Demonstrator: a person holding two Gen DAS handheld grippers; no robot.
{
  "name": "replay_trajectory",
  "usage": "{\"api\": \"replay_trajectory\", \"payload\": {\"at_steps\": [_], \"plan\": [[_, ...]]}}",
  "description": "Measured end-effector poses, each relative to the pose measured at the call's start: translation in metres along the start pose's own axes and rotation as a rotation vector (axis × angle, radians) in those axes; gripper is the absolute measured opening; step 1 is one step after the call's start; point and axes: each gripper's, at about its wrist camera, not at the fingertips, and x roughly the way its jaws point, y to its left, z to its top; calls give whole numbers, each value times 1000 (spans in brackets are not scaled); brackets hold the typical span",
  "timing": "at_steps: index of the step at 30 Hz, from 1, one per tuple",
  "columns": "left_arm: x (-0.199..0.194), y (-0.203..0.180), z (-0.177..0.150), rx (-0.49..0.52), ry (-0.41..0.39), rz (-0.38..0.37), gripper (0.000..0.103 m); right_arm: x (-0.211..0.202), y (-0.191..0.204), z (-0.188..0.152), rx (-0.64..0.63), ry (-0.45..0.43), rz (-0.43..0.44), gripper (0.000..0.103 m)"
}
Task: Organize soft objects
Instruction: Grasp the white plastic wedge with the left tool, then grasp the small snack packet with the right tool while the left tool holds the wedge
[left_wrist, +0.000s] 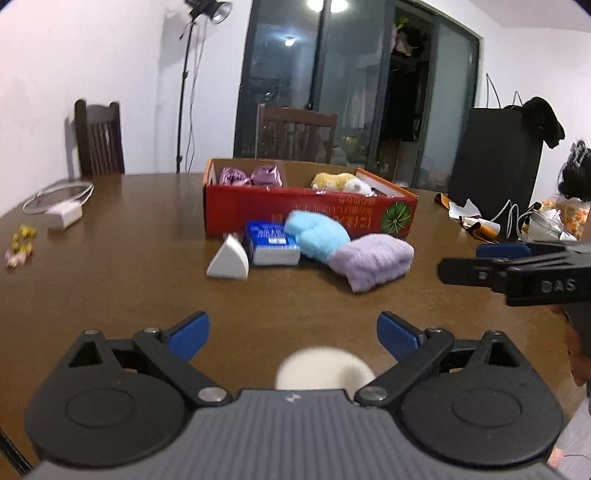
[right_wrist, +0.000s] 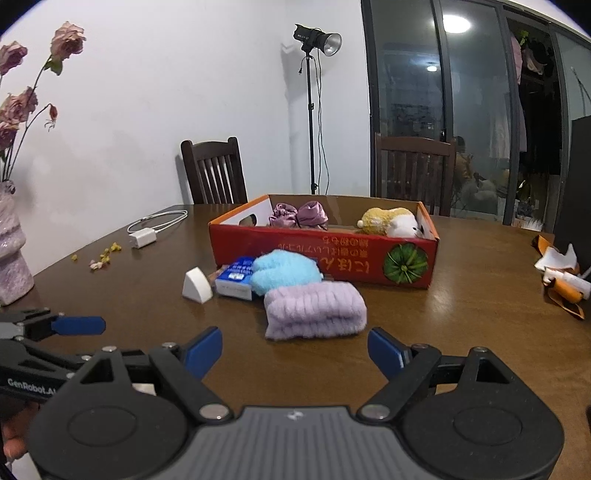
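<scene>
A red cardboard box (left_wrist: 310, 216) (right_wrist: 325, 247) stands on the brown table. Inside it lie purple satin scrunchies (left_wrist: 251, 176) (right_wrist: 299, 214) and a yellow-and-white plush toy (left_wrist: 341, 182) (right_wrist: 391, 221). In front of the box lie a light blue fluffy cloth (left_wrist: 317, 234) (right_wrist: 284, 271), a lilac fluffy cloth (left_wrist: 373, 260) (right_wrist: 314, 310), a blue-and-white packet (left_wrist: 271, 242) (right_wrist: 236, 280) and a white wedge (left_wrist: 229, 260) (right_wrist: 197, 284). My left gripper (left_wrist: 293, 334) is open and empty, a pale round object (left_wrist: 325, 369) lies under it. My right gripper (right_wrist: 295, 352) is open and empty, just short of the lilac cloth.
A white charger with cable (left_wrist: 62, 214) (right_wrist: 144, 236) and dried petals (left_wrist: 20, 245) (right_wrist: 103, 256) lie at the left. A vase with dried roses (right_wrist: 11, 254) stands far left. Wrappers and cables (left_wrist: 480, 221) (right_wrist: 561, 280) lie at the right. Chairs (left_wrist: 295, 133) (right_wrist: 214, 171) stand behind the table.
</scene>
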Motion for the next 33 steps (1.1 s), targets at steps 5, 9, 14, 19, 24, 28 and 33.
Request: {"api": "replay_trajectory", "payload": {"at_steps": [5, 9, 14, 19, 24, 28, 33], "plan": [[24, 26, 18, -25, -10, 32, 99, 34, 12, 19, -30, 1, 42, 83], [58, 52, 41, -41, 23, 64, 86, 65, 25, 37, -78, -6, 71, 77], [103, 68, 62, -10, 81, -16, 71, 92, 31, 58, -83, -21, 94, 73], [127, 73, 57, -6, 120, -60, 34, 114, 37, 64, -92, -12, 105, 68], [106, 91, 57, -60, 38, -7, 31, 138, 51, 65, -107, 36, 148, 55], [94, 117, 61, -141, -11, 151, 31, 164, 78, 74, -178, 62, 209, 49], [90, 135, 62, -188, -37, 287, 31, 222, 100, 78, -210, 197, 211, 38]]}}
